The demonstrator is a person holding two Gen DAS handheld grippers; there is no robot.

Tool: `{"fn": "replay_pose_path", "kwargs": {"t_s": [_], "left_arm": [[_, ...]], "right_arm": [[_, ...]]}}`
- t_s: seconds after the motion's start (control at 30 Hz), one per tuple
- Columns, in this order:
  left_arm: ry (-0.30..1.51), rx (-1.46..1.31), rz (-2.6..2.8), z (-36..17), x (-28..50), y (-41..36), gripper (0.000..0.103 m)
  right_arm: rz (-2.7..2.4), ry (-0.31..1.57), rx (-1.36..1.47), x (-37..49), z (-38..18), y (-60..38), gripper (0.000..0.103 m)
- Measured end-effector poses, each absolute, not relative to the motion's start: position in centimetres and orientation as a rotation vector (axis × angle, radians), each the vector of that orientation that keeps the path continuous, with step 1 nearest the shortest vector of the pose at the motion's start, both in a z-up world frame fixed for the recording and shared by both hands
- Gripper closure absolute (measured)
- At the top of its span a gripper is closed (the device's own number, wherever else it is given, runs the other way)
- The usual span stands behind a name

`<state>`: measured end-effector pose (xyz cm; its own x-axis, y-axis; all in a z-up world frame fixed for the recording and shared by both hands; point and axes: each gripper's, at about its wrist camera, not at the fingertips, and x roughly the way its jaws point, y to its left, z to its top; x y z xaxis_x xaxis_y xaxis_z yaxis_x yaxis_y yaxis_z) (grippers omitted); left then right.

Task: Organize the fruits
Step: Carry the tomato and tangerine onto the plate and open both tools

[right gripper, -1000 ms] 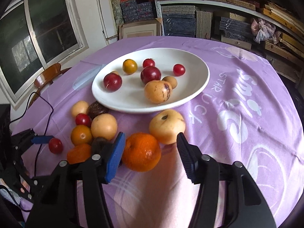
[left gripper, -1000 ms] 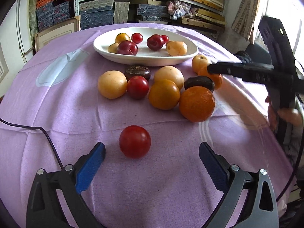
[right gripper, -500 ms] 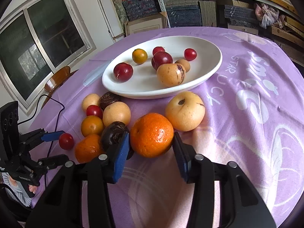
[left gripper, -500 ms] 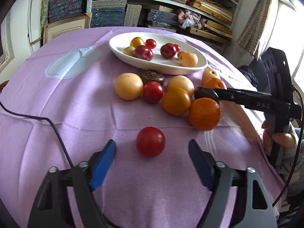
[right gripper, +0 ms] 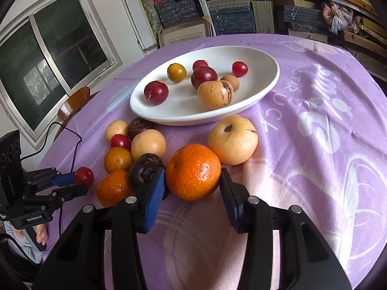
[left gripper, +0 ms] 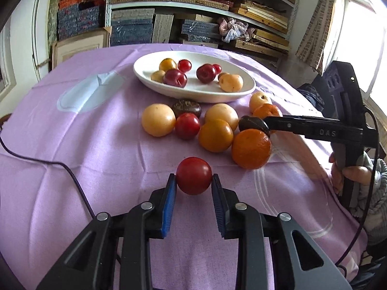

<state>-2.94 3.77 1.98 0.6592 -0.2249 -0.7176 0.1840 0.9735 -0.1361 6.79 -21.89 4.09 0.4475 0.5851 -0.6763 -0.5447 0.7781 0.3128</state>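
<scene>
My left gripper [left gripper: 193,186] is shut on a small red fruit [left gripper: 194,175] on the purple tablecloth; the fruit also shows in the right wrist view [right gripper: 84,177]. My right gripper [right gripper: 193,177] is shut on a large orange [right gripper: 193,171], which also shows in the left wrist view [left gripper: 267,111]. A white oval dish [right gripper: 263,89] behind holds several plums, a small orange and yellow fruits. Between dish and grippers lie loose fruits: a yellow pear-like fruit [right gripper: 232,139], oranges, a dark passion fruit [right gripper: 146,170] touching my right gripper's left finger.
A black cable [left gripper: 60,166] runs across the cloth at the left. Shelves with stacked boards stand behind the table. A wooden chair [right gripper: 72,102] stands at the table's far left edge. The cloth's right side carries white print.
Both grippers moved forward and closed: the left onto the small red fruit, the right onto the large orange.
</scene>
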Motion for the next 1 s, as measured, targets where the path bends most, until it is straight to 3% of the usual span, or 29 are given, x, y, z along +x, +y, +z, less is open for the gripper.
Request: {"fn": "replay_pose_path", "kwargs": {"t_s": [0.27,0.6,0.67,0.73,0.83,0.9,0.97,1.0], "left_arm": [[0.734,-0.006,-0.235,9.1,5.5,3.8,0.074],[0.814,-0.026,-0.193,6.8,15.5,2.7,0.073],[0.829,-0.027,-0.178,6.3,16.6,2.9,0.062],[0.819,-0.028,-0.157,6.2,17.0,3.0,0.027],[0.785,-0.021,-0.132,6.5,16.3,3.3,0.017],[0.758,-0.001,-0.118,7.1,15.1,3.7,0.014],[0.731,0.02,-0.095,7.6,13.6,4.4,0.008],[0.713,0.026,-0.091,7.8,12.4,4.9,0.003]], "right_arm": [[0.65,0.732,0.065,9.2,10.6,-23.2,0.058],[0.619,0.788,0.014,16.6,8.6,-18.5,0.058],[0.62,0.779,-0.002,17.0,8.4,-17.7,0.058],[0.63,0.772,-0.006,17.1,8.5,-17.4,0.058],[0.626,0.737,0.005,16.3,9.4,-18.0,0.051],[0.636,0.7,0.03,14.7,10.6,-19.2,0.037],[0.638,0.646,0.052,12.2,11.8,-20.9,0.014],[0.631,0.617,0.052,10.8,12.2,-21.6,0.01]]}}
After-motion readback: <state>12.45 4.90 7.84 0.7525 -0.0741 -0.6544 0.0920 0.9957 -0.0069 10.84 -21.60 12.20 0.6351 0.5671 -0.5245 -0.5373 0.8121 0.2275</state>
